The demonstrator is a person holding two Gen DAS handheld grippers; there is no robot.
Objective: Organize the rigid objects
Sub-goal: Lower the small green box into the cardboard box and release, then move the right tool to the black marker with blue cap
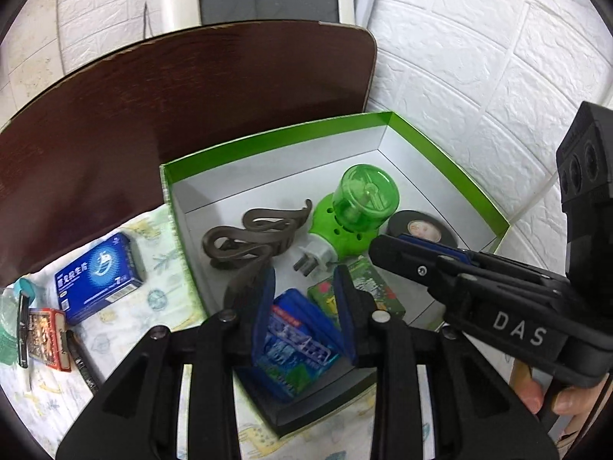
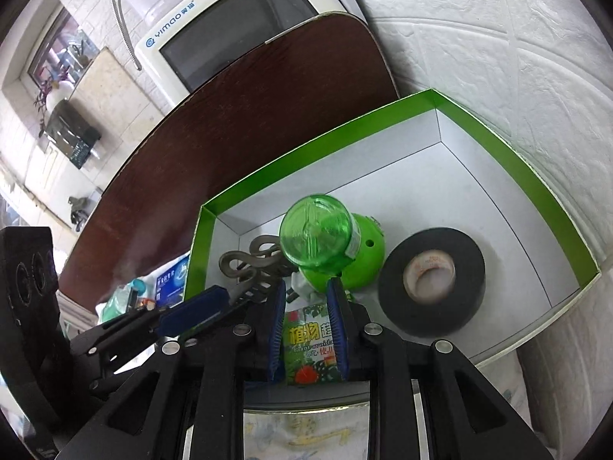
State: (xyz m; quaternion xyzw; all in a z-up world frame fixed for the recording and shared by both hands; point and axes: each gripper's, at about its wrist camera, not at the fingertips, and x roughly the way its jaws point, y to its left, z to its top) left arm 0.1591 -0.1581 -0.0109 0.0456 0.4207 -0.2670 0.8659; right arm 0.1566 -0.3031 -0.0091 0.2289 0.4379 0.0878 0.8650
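A green-rimmed white box (image 1: 268,142) (image 2: 498,142) holds a green plug-in vaporizer (image 1: 356,207) (image 2: 325,245), a roll of black tape (image 1: 421,228) (image 2: 433,280) and a grey-brown hair claw (image 1: 249,241) (image 2: 253,260). My left gripper (image 1: 304,306) (image 2: 226,295) is low over the box's near left corner, its blue pads shut on a blue printed pack (image 1: 295,341). My right gripper (image 2: 306,329) (image 1: 383,249) comes in from the right, shut on a small green printed carton (image 2: 310,349) (image 1: 356,291) just in front of the vaporizer.
Left of the box, on a patterned cloth (image 1: 126,326), lie a blue medicine box (image 1: 99,276) (image 2: 172,280), a red card pack (image 1: 48,337) and a black pen (image 1: 82,360). A dark wooden board (image 1: 191,96) stands behind; a white tiled wall (image 1: 479,57) is at the right.
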